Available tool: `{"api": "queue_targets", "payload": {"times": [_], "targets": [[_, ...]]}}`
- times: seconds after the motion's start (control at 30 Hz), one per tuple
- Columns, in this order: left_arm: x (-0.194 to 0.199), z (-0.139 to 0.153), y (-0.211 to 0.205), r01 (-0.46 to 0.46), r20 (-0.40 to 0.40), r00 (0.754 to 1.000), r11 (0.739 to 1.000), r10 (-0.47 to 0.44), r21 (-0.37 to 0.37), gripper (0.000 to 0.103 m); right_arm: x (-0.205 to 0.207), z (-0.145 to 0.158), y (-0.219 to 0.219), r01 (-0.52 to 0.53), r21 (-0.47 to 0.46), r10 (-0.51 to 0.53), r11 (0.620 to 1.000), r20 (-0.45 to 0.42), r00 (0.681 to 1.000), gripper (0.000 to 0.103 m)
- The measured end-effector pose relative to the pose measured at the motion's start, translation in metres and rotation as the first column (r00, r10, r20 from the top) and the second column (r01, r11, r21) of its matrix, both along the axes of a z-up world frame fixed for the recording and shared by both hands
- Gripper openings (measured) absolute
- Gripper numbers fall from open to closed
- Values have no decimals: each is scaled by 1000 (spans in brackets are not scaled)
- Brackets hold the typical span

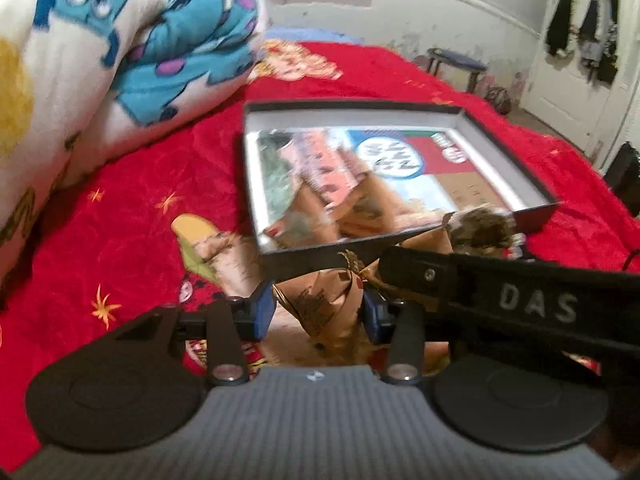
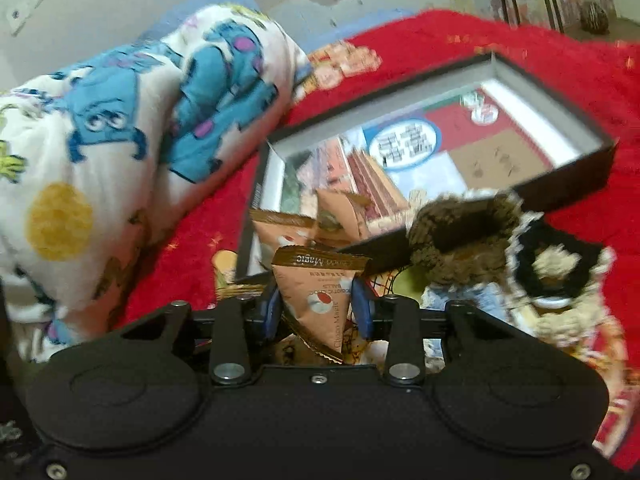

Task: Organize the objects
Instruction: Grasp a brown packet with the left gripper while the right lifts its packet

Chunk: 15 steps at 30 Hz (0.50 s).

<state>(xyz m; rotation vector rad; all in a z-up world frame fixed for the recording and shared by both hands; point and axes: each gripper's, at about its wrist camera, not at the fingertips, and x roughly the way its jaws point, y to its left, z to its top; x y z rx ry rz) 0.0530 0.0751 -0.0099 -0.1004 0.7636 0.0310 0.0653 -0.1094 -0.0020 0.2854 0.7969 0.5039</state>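
Observation:
A shallow black box (image 1: 500, 136) (image 2: 568, 120) with a printed picture on its floor lies open on the red bedspread. Two tan snack packets (image 2: 340, 216) lie in its near corner. My left gripper (image 1: 318, 312) is shut on a tan snack packet (image 1: 320, 300) just short of the box's near edge. My right gripper (image 2: 318, 312) is shut on a tan "Choco Magic" packet (image 2: 316, 292), also in front of the box. The right gripper's black arm (image 1: 520, 300) crosses the left wrist view on the right.
A rolled white blanket (image 1: 100, 60) (image 2: 120, 120) with blue monsters lies left of the box. A fuzzy brown and black toy (image 2: 480, 240) (image 1: 480, 228) sits by the box's near right corner. A stool (image 1: 456, 64) and a door (image 1: 580, 40) stand beyond the bed.

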Motion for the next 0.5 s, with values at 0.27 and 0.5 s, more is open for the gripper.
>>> {"api": "queue_targets", "payload": {"times": [0.27,0.5], "targets": [[-10,24,-31,72,97,993,997,-71,-11,49,-7,31,-36,62,11,-62,998,53,997,36],[-11,36,-39,108,144,984,994,-102,-33,49,3,48,-60,69,79,-73,995,48,996,35]]}}
